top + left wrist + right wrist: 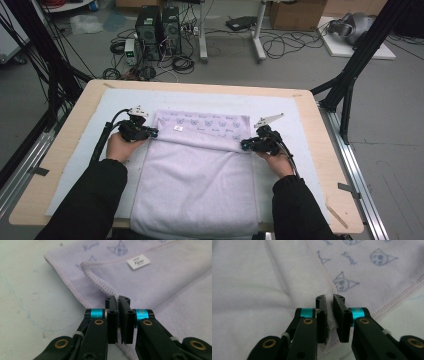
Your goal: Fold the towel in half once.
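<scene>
the towel (197,185) lies flat on the white mat (80,165) in the middle of the table (330,200), its near end hanging over the table's front edge and its printed far end showing beyond a folded-over edge that runs across between the two hands. the left gripper (152,133) is clamped on the left end of that edge and the right gripper (245,145) on the right end. in the left gripper view the jaws are pressed together on the stitched hem (100,285), but only a thin bit of cloth sits between them, near the tips, so a quick pull could slip it free. in the right gripper view a tuft of towel is pinched low between the pads while the tips stand a little apart, so that grip looks uneven and may hold just one layer. if one side lets go while the other holds, the fold would skew and the edge drop in a wrinkle. lifting the hands at different rates would also drag the towel crooked across the mat. the overhanging near end adds weight that could pull the whole towel toward the person. the label (138,261) lies just beyond the fold, clear of the jaws.
</scene>
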Action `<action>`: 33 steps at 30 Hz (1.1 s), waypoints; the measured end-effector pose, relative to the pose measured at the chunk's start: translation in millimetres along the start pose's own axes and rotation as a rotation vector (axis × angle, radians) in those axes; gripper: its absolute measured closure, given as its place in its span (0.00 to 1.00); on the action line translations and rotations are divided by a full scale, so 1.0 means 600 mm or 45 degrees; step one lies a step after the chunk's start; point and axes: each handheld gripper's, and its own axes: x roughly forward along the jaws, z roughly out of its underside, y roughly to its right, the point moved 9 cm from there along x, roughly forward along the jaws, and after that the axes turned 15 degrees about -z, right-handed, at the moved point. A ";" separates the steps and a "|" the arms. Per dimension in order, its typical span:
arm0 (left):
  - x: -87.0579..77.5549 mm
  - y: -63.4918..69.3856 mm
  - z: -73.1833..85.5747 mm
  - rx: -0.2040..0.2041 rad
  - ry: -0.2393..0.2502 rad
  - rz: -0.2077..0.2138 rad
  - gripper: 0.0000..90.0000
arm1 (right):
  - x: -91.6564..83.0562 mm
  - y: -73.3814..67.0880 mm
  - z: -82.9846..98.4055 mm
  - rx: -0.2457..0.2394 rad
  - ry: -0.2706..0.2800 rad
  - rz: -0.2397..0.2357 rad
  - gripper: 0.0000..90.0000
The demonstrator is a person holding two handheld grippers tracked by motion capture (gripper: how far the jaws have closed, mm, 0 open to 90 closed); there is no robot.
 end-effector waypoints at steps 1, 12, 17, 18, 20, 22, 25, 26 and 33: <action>-0.006 0.000 -0.004 -0.005 0.019 0.008 0.95 | -0.002 -0.003 -0.002 -0.003 0.005 -0.001 0.94; -0.070 0.012 0.012 0.025 0.126 0.037 0.95 | -0.053 -0.066 -0.026 -0.119 0.104 -0.043 0.94; -0.083 0.033 0.060 0.071 0.087 0.055 0.88 | -0.055 -0.102 -0.005 -0.156 0.079 -0.082 0.94; -0.084 0.035 0.067 0.084 0.072 0.054 0.80 | -0.051 -0.104 0.004 -0.157 0.049 -0.081 0.94; -0.083 0.034 0.072 0.086 0.048 0.059 0.72 | -0.043 -0.106 0.017 -0.146 -0.021 -0.083 0.93; -0.082 0.031 0.066 0.064 0.061 0.058 0.68 | -0.042 -0.106 0.016 -0.153 -0.007 -0.078 0.93; -0.077 0.025 0.055 0.033 0.083 0.055 0.65 | -0.039 -0.101 0.018 -0.146 -0.005 -0.078 0.93; -0.074 0.023 0.054 0.024 0.076 0.052 0.65 | -0.037 -0.098 0.021 -0.127 -0.012 -0.078 0.92; -0.045 0.020 0.036 0.001 0.045 0.051 0.67 | -0.022 -0.075 0.032 -0.078 -0.004 -0.076 0.90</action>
